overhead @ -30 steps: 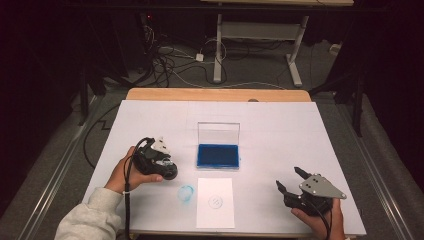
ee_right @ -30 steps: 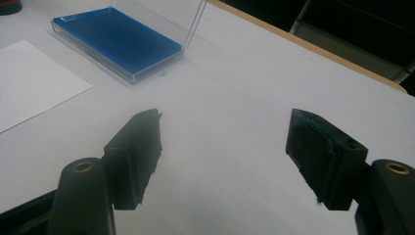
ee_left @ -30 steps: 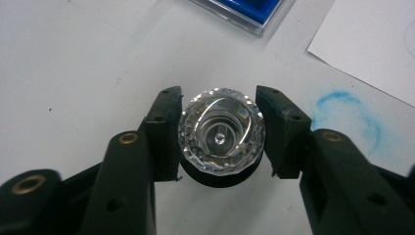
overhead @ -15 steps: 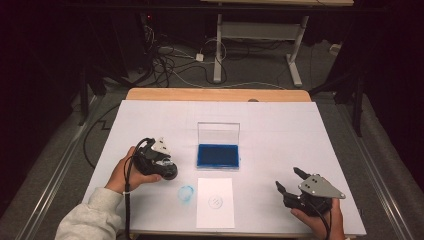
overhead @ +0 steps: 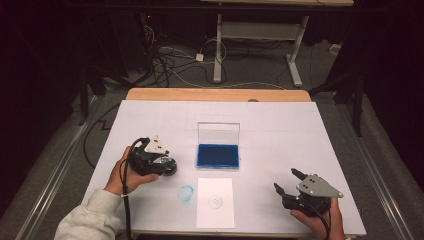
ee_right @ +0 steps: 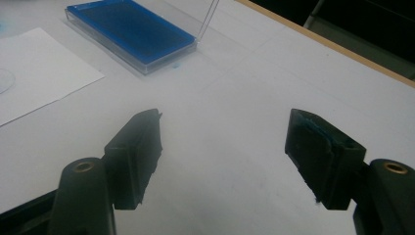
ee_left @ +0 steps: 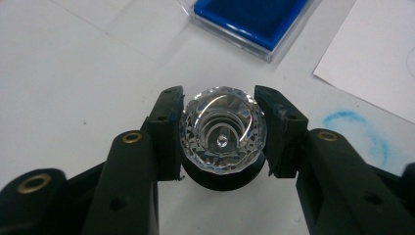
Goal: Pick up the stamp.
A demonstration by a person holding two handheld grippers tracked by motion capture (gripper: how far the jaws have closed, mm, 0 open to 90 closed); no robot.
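1. I had the left gripper [overhead: 169, 165] closed on the stamp [ee_left: 222, 129]: in the left gripper view both black jaws pressed against the sides of its faceted clear knob, with the dark base just below it, and the jaws had just finished closing in on it.
2. The stamp sat on the white table [overhead: 280, 130] to the left of the ink pad [overhead: 218, 155], near it but apart. I judged it grasped but not yet lifted, though I could not tell whether the base touched the table.
3. The ink pad's clear lid stood open, so the blue pad was ready for inking.
4. The sheet of paper [overhead: 215, 202] lay just in front of the ink pad and carried a faint round mark. A blue ring smudge [overhead: 186, 193] sat on the table just left of the sheet.
5. My right gripper [overhead: 289, 184] rested near the right front of the table with its jaws apart and nothing between them.
6. By my reckoning, inking the stamp and pressing it onto the paper were left to do.
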